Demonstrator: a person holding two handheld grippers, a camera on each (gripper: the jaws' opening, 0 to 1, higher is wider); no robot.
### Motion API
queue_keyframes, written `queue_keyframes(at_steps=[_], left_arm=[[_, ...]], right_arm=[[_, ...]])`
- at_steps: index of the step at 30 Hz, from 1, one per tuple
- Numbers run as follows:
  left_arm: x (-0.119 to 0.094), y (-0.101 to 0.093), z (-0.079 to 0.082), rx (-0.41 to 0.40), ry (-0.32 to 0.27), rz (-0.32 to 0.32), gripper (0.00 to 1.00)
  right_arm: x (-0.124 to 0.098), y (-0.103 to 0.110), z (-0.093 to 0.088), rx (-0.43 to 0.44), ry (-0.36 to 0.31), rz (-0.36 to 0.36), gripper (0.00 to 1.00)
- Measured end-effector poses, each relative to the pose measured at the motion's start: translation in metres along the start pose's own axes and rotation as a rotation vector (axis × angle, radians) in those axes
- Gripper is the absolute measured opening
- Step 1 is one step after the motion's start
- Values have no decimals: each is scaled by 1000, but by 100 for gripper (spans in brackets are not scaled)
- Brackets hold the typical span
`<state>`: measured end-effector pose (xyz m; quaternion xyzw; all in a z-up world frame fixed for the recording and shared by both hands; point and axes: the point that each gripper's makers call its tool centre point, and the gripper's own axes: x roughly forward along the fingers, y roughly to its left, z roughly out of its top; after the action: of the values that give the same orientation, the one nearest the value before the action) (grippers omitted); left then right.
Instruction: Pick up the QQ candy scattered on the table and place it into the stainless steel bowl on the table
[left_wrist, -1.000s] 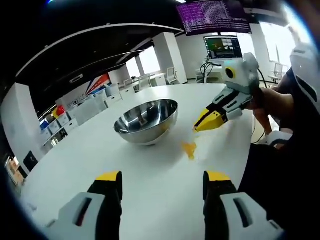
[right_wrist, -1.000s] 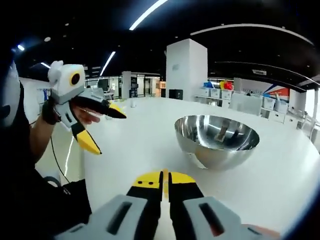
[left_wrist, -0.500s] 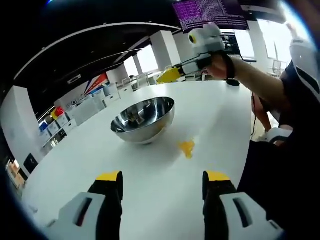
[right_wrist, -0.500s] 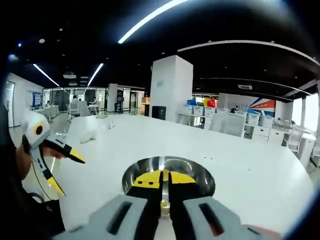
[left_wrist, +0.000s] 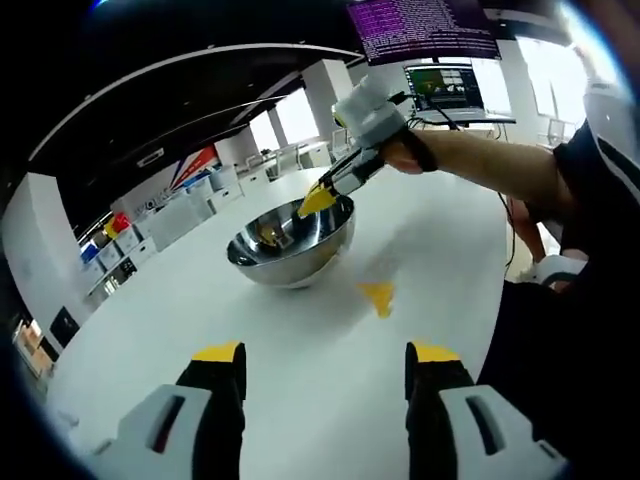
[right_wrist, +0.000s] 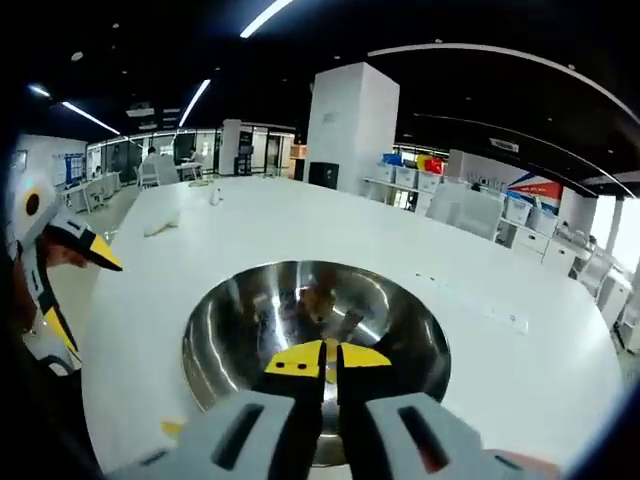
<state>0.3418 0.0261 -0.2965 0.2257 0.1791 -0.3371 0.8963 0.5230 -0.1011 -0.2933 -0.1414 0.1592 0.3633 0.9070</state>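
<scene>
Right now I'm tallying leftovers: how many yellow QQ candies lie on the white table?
1: a yellow QQ candy on the white table beside the stainless steel bowl. Others may be hidden.

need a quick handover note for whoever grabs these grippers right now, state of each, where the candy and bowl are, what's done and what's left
Right gripper: jaws closed, tips over the stainless steel bowl. A sliver of yellow shows between the tips, likely a candy, but I cannot confirm it.
Left gripper: jaws open and empty, held above the white table, short of the bowl.
One yellow QQ candy lies on the table beside the bowl, on the near side.
Bowl contents: reflections make it hard to tell what is already inside.
Left to do: open the right gripper over the bowl, then pick up the candy on the table and drop it in.
</scene>
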Motion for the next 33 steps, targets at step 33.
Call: queue_keyframes(at_steps=[33], left_arm=[[-1,-3,0,1,-14,-4,64]], right_arm=[[8,0,-19,-60,78,3,11]])
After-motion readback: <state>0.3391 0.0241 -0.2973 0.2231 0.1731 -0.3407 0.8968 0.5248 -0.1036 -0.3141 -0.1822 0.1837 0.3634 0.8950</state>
